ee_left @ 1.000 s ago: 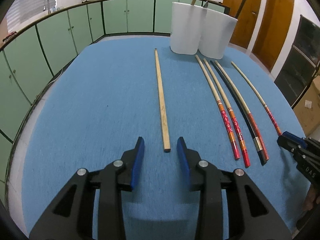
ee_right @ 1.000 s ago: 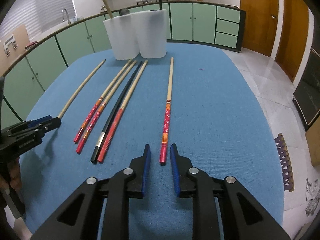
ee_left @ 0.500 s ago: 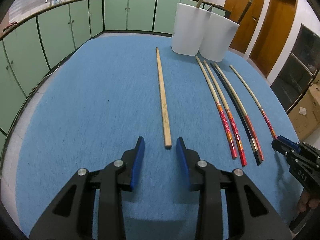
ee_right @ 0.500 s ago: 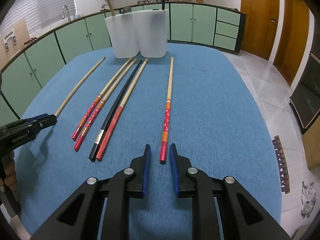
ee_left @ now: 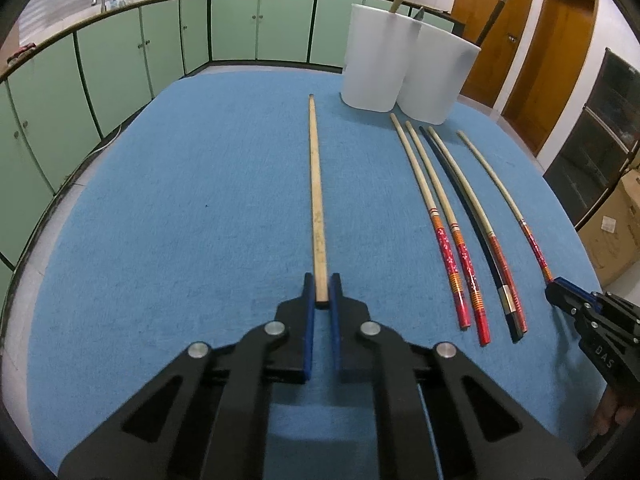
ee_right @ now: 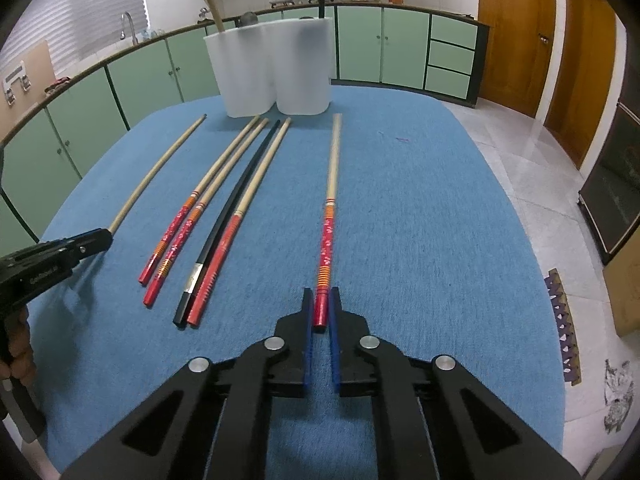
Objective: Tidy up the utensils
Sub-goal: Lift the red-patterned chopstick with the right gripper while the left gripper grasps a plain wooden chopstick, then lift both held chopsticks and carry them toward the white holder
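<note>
Both grippers have closed in since the earlier frames: the left gripper [ee_left: 322,294], whose blue pads stood wide apart short of the plain wooden chopstick [ee_left: 316,184], now has them pressed against that stick's near end, and the right gripper [ee_right: 321,308] has narrowed onto the butt of the red-handled chopstick [ee_right: 329,216], pads touching or all but touching it.

Taking the white holder [ee_right: 276,68] as landmark: both gripped sticks lie flat, tips pointing toward it and stopping just short of its base, the wooden one off to its left, the red-handled one below its right lobe. Between them, a cluster of four chopsticks [ee_right: 216,208], three red-handled and one black, fans back from the holder's foot toward the camera. Holding each stick at its thick end likely leaves the thin tip free to be lifted and dropped into the holder, which already carries a wooden utensil and a dark rod; most of the sorting looks not yet done.

Everything rests on a blue felt-like cloth [ee_right: 420,220] covering a rounded table, whose nap should keep the sticks from rolling. Behind the holder runs a curve of pale green cabinets [ee_right: 360,44] with pots and a red flask on the counter; brown doors stand to its right.
</note>
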